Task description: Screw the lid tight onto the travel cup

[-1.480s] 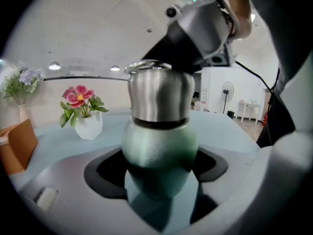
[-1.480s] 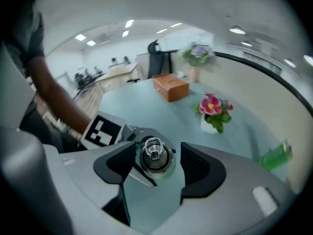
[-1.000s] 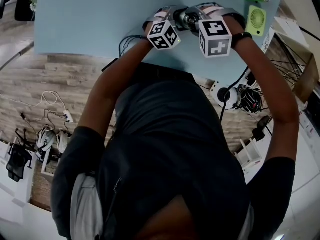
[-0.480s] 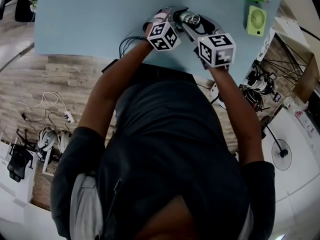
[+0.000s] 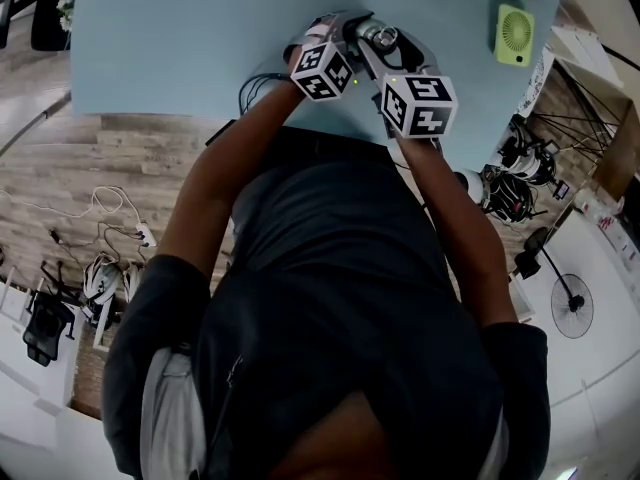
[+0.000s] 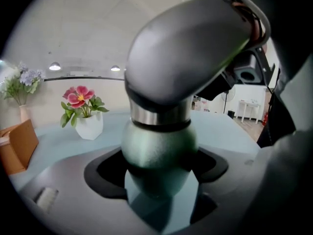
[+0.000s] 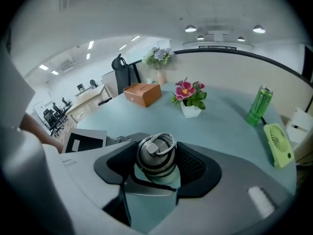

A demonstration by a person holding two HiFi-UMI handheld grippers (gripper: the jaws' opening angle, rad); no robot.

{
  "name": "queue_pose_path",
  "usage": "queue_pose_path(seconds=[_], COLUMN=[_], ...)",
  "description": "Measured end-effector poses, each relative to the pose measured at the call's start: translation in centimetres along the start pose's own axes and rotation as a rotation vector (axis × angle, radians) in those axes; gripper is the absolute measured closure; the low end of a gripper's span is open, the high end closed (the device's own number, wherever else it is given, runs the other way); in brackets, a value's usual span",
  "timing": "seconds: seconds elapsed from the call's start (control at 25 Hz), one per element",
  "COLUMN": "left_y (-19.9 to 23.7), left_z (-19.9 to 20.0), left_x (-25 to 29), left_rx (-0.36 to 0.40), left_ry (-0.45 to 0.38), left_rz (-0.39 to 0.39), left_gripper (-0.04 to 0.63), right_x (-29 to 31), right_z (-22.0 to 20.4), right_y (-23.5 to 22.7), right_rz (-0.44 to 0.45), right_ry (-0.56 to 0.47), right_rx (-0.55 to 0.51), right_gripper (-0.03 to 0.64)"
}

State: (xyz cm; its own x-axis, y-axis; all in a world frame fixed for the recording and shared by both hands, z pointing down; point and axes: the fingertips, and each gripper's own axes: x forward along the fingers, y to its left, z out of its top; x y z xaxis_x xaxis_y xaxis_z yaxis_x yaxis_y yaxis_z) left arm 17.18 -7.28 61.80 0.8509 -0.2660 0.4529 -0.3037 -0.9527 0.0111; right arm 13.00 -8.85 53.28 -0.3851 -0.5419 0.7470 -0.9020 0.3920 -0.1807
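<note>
Since half a second ago, the right forearm has swung in closer to the person's torso, and the marker cube on the right gripper (image 7: 156,174) has turned and shifted slightly towards the body. The left gripper (image 6: 159,182) has kept its place.

Seen from above, both grippers meet at the near edge of a pale blue table (image 5: 180,38). The dark green, round-bodied metal travel cup (image 6: 159,153) stands there between them.

The left gripper's jaws are closed against the lower body of the travel cup, one on each side. A polished steel band (image 6: 159,117) circles the cup above them. The grey bulk over the band is probably the right gripper, though it is too close and blurred to be sure.

The right gripper's jaws clamp the round steel lid (image 7: 156,152), which has a ring handle on top and sits on the cup's mouth.

Further off on the table stand a white faceted pot of pink flowers (image 7: 190,109), an orange-brown box (image 7: 143,93), a tall green drinks can (image 7: 259,104) and a small lime-green fan (image 7: 279,143).
</note>
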Motion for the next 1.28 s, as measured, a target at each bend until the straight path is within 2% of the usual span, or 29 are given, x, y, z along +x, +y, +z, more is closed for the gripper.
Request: queue_pose_path(seconds=[0.2, 0.32, 0.4, 0.52, 0.64, 0.76, 0.84, 0.92, 1.04, 1.12, 1.2, 1.28], left_y=[0.0, -0.1, -0.1, -0.1, -0.1, -0.1, 0.0, 0.1, 0.1, 0.1, 0.1, 0.0], left_z=[0.2, 0.3, 0.4, 0.4, 0.4, 0.4, 0.4, 0.4, 0.4, 0.5, 0.5, 0.4], left_x=[0.1, 0.3, 0.3, 0.4, 0.4, 0.3, 0.3, 0.3, 0.3, 0.3, 0.2, 0.2], left_rx=[0.001, 0.001, 0.000, 0.000, -0.002, -0.004, -0.003, -0.002, -0.003, -0.003, -0.001, -0.004], left_ry=[0.003, 0.003, 0.001, 0.001, 0.002, 0.002, 0.001, 0.001, 0.000, -0.001, -0.001, -0.003], left_rz=[-0.001, -0.004, -0.006, -0.006, -0.007, -0.008, -0.007, -0.007, -0.008, -0.008, -0.008, -0.010], left_gripper=[0.176, 0.176, 0.176, 0.176, 0.176, 0.176, 0.176, 0.176, 0.176, 0.176, 0.176, 0.176], right_x=[-0.1, -0.6, -1.2, -2.2, -2.8, -2.5, -2.0, -1.6, -1.2, -1.1, -1.1, -1.0], right_z=[0.1, 0.5, 1.3, 2.0, 0.1, -1.6, -2.3, -2.8, -2.7, -2.6, -2.6, -2.6], right_y=[-0.1, -0.1, 0.3, 1.9, 2.2, 1.4, 0.9, 0.6, 0.7, 0.8, 0.8, 0.9], right_rz=[0.026, 0.098, 0.166, 0.341, 0.498, 0.572, 0.615, 0.648, 0.665, 0.669, 0.650, 0.602], right_ry=[0.025, 0.078, 0.107, 0.190, 0.349, 0.462, 0.511, 0.541, 0.510, 0.488, 0.480, 0.468], right_rx=[-0.006, -0.122, -0.285, -0.583, -0.969, -1.333, -1.489, -1.594, -1.672, -1.659, -1.578, -1.429], right_gripper=[0.359, 0.352, 0.350, 0.350, 0.350, 0.350, 0.350, 0.350, 0.355, 0.364, 0.367, 0.367])
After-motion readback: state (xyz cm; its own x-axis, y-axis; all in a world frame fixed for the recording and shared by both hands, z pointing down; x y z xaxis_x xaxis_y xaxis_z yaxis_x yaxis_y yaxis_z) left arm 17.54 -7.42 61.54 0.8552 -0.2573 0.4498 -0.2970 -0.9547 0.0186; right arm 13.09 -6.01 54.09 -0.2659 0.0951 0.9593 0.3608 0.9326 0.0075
